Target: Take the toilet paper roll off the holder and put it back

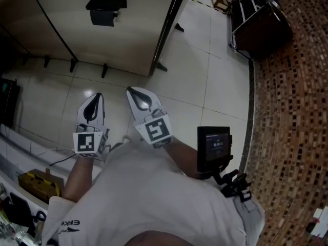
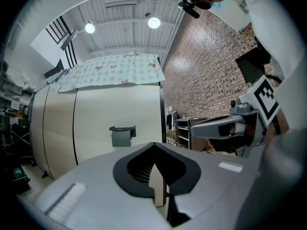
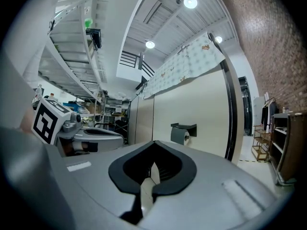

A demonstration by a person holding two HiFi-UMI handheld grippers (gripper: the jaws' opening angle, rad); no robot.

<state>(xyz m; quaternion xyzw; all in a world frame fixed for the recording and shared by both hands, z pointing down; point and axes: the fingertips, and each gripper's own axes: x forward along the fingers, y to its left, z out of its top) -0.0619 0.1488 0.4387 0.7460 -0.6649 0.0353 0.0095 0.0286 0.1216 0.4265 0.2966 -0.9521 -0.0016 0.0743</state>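
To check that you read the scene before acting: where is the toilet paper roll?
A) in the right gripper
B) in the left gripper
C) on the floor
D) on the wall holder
D: the toilet paper roll hangs on the holder, while the left gripper and the right gripper are shut and empty.

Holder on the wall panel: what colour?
Black holder; it shows best in the right gripper view.

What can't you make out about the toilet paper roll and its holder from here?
Head view: toilet paper roll dark, shaded beneath the holder cover.
Left gripper view: roll too small to show how it mounts.
Right gripper view: only one roll end shows; mounting unseen.
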